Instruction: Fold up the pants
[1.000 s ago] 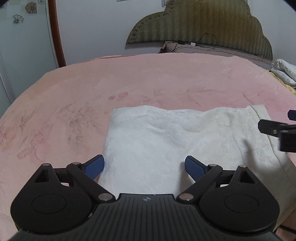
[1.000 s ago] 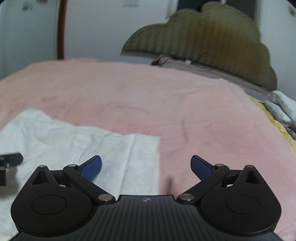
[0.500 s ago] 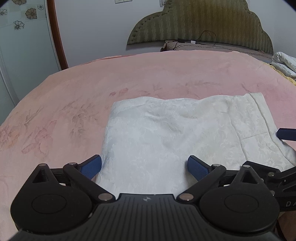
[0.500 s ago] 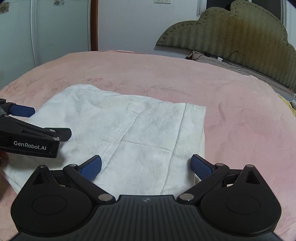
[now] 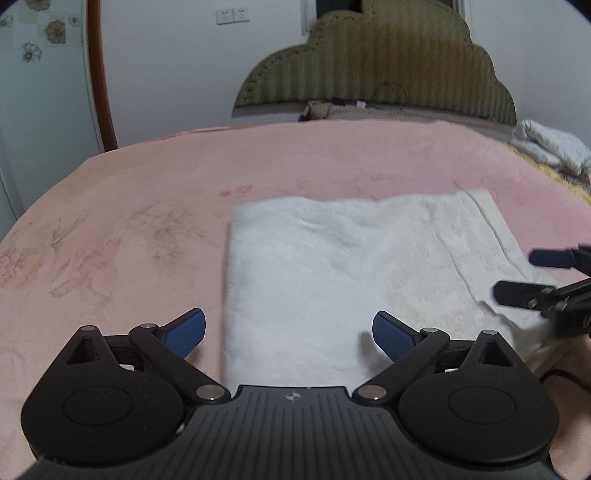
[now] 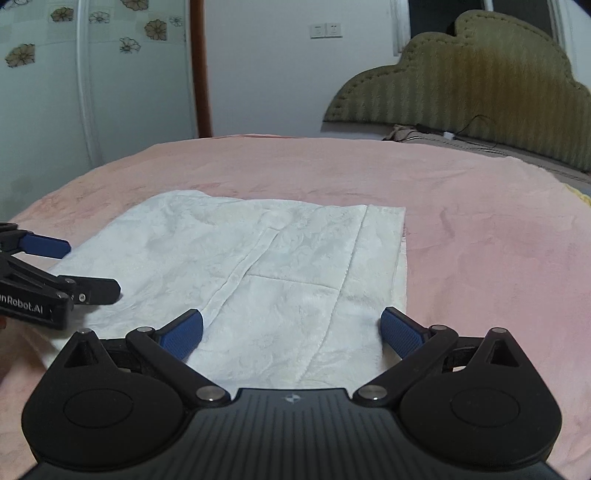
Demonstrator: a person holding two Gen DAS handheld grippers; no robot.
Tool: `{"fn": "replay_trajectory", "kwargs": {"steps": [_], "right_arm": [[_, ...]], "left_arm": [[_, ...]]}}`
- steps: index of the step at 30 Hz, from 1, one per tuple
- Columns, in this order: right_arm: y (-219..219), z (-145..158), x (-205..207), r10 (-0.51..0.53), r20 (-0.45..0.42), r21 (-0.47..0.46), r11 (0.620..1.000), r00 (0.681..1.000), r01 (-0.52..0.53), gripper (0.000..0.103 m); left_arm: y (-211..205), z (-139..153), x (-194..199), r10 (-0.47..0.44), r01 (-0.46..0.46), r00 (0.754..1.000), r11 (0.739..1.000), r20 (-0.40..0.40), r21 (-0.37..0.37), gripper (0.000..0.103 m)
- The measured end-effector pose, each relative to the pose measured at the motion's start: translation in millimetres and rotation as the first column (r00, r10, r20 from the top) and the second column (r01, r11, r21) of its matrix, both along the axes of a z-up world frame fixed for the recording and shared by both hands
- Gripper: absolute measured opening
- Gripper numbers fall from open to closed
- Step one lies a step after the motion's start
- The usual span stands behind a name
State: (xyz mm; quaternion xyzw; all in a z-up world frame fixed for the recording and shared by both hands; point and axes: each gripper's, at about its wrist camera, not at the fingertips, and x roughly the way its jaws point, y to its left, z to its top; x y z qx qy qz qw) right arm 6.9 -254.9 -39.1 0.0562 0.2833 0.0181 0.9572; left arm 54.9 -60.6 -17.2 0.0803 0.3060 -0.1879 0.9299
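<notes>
Here, both grippers face the folded pants, near edge at twelve o'clock.
Left gripper and right gripper, jaws apart, straddle its near corners; long axis runs nine-to-three.

Bed cover: a pink blanket with a faint floral print spreads across the whole lower view.
Headboard: olive green, padded, with a scalloped top edge, set against the far wall.
Wall: plain white, with a pair of white sockets high up.
Post: a dark brown wooden upright stands at the left of the white wall.
Left panel: pale, glossy, with flower motifs near the top.
Cable: a thin dark wire loops below the headboard.
Bedding: a white bundle lies at the right edge, beside a yellow fringe.
Light: soft, even, indoor.
</notes>
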Motion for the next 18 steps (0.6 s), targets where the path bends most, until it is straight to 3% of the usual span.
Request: {"fn": "replay_trajectory", "kwargs": {"steps": [2, 5, 9, 13, 18], "right_arm": [[-27, 3, 0, -0.048, -0.022, 0.107, 0.993, 0.999, 0.050, 0.103], [-71, -4, 13, -0.041, -0.123, 0.305, 0.949, 0.992, 0.077, 0.103], [-102, -16, 26, 0.079, -0.125, 0.494, 0.870, 0.989, -0.007, 0.103], [-111, -26, 44, 0.238, -0.090, 0.642, 0.756, 0.967, -0.126, 0.103], [-102, -27, 66, 0.309, -0.072, 0.651, 0.735, 0.948, -0.190, 0.103]], "left_arm": [[16, 6, 12, 0.013, -0.014, 1.000, 0.999, -0.023, -0.044, 0.099], [38, 5, 41, 0.004, -0.026, 0.988, 0.989, -0.157, -0.143, 0.097], [57, -16, 78, -0.100, -0.025, 0.928, 0.945, -0.360, -0.327, 0.096], [60, -22, 95, -0.183, 0.026, 0.909, 0.922, -0.374, -0.387, 0.100], [37, -27, 102, -0.294, 0.125, 0.884, 0.899, -0.365, -0.421, 0.100]]}}
